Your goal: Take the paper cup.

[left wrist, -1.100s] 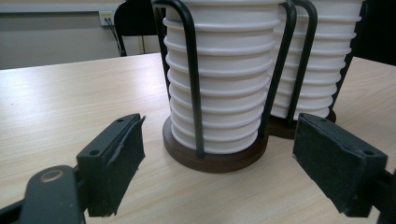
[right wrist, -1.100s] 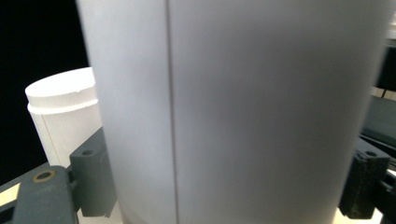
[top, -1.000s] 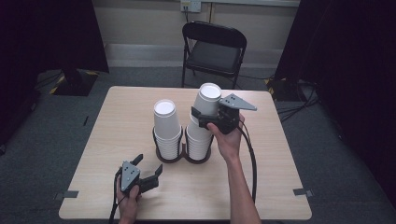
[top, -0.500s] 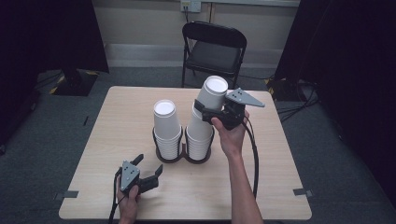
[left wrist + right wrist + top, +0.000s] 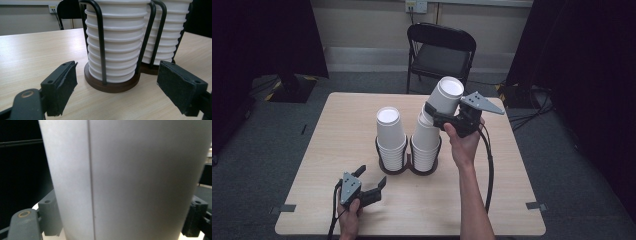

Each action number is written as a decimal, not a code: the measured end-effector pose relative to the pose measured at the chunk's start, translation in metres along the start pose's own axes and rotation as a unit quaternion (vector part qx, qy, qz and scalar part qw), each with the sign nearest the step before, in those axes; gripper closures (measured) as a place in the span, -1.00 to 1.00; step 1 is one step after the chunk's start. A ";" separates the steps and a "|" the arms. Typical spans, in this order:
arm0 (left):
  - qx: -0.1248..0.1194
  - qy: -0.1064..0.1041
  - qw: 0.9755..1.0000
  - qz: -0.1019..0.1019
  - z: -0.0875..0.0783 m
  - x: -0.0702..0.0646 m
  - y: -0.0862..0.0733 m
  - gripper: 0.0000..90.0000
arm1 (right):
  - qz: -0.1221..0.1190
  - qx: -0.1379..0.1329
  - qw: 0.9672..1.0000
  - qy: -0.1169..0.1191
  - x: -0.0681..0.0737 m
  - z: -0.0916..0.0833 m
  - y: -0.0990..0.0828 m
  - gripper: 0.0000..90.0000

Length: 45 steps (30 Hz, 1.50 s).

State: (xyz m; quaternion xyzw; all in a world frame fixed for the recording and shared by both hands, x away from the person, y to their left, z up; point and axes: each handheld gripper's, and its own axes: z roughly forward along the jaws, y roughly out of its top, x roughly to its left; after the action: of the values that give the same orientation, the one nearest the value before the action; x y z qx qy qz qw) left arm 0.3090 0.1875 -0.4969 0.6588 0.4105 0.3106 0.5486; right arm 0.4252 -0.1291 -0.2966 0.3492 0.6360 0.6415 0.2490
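right hand-held gripper [image 5: 436,111] clamps the top cup [image 5: 446,97] mid-wall; it's light, thin paper that crushes easily. left hand-held gripper [image 5: 371,183] rests released.

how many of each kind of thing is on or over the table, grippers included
cup stacks: 2, side by side in the holder
lifted cup: 1, tilted, clamped by the right gripper over the right stack
cup holder: 1, dark base with black wire posts
grippers: 2, the left gripper open, low on the table
total: 6
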 end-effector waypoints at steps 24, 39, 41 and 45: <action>0.015 0.012 1.000 0.012 0.002 -0.003 0.001 -0.64 | 0.014 0.000 0.998 -0.067 -0.031 -0.050 0.000 -0.67; 0.030 -0.006 1.000 0.006 0.003 -0.002 0.002 -0.58 | 0.038 0.030 0.995 -0.086 -0.034 -0.079 -0.033 -0.67; 0.024 -0.015 1.000 0.001 0.002 -0.004 0.002 -0.56 | 0.040 0.034 0.995 -0.085 -0.032 -0.084 -0.038 -0.67; 0.019 -0.020 1.000 0.008 0.001 -0.006 0.003 -0.53 | 0.053 0.040 0.995 -0.079 -0.027 -0.092 -0.050 -0.67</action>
State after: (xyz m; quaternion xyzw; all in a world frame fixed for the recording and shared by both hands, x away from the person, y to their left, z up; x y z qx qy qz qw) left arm 0.3076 0.1821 -0.4938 0.6786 0.3999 0.2936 0.5416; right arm 0.3655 -0.2055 -0.3446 0.4418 0.6201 0.5979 0.2504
